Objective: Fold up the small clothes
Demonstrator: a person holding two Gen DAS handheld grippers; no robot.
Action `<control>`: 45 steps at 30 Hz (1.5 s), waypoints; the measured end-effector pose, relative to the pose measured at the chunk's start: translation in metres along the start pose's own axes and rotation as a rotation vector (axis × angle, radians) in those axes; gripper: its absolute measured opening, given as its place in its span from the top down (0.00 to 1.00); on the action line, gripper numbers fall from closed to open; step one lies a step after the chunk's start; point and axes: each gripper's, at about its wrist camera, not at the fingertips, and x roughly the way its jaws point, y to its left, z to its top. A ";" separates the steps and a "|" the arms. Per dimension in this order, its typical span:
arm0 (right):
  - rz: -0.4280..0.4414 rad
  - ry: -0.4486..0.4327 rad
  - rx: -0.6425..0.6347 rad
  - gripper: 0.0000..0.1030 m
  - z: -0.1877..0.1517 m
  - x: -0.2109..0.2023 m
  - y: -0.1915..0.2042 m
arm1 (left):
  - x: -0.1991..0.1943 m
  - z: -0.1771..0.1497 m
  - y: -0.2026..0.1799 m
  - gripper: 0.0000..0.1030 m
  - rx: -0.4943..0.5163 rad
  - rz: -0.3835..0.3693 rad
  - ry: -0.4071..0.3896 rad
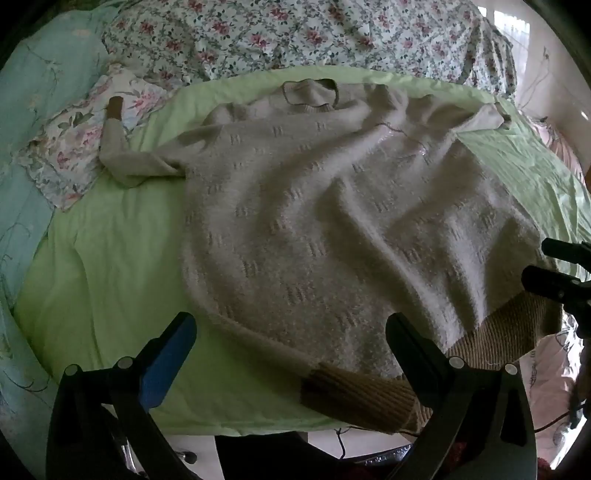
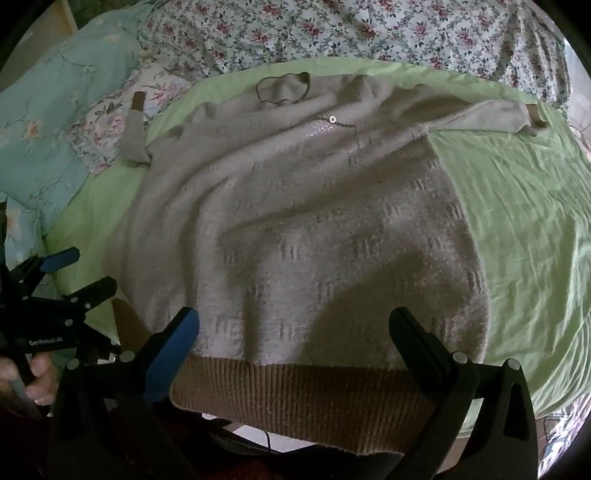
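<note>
Starting at the near edge of the green sheet (image 1: 110, 266), you have the left gripper (image 1: 291, 354) released above the sweater (image 1: 314, 221) hem's left corner; the right gripper (image 2: 295, 343), equally wide, empty, straddles the ribbed hem (image 2: 303, 402); pinch both corners evenly before lifting.

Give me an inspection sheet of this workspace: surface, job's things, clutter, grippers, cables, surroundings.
Surface: green sheet on a bed, wrinkled.
Job's things: beige sweater spread flat, unfolded, sleeves out; brown ribbed hem at the near edge.
Clutter: floral pillow under the far-left sleeve cuff.
Grippers: left gripper open, empty, over the hem's left corner; right gripper open, empty, over the hem.
Cables: dark cable below the bed edge.
Surroundings: floral quilt behind, pale blue bedding at left.
</note>
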 end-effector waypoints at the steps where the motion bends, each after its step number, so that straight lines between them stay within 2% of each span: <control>1: -0.001 0.000 0.000 0.01 0.000 0.000 0.000 | 0.000 0.000 0.002 0.01 0.002 -0.009 0.000; 18: 0.004 -0.011 0.004 0.01 0.000 -0.001 0.002 | -0.004 0.002 0.002 0.01 -0.012 -0.013 -0.012; 23: 0.014 -0.031 0.003 0.01 0.003 -0.006 -0.004 | -0.004 0.004 0.001 0.01 -0.014 -0.010 0.001; 27: 0.006 -0.013 0.003 0.01 0.003 -0.006 -0.003 | -0.004 0.004 0.002 0.00 -0.006 0.005 0.017; 35: -0.002 0.019 0.007 0.01 0.004 -0.004 -0.002 | -0.001 0.003 0.001 0.01 -0.008 0.012 -0.017; 40: -0.002 -0.001 0.002 0.01 0.005 -0.003 -0.002 | 0.000 0.004 0.003 0.01 -0.015 0.015 -0.059; 42: -0.015 0.038 0.003 0.01 0.005 -0.003 -0.002 | 0.002 0.004 0.004 0.01 -0.016 0.013 -0.026; 45: -0.016 0.038 0.001 0.01 0.006 -0.003 -0.001 | 0.003 0.003 0.004 0.01 -0.017 0.013 -0.014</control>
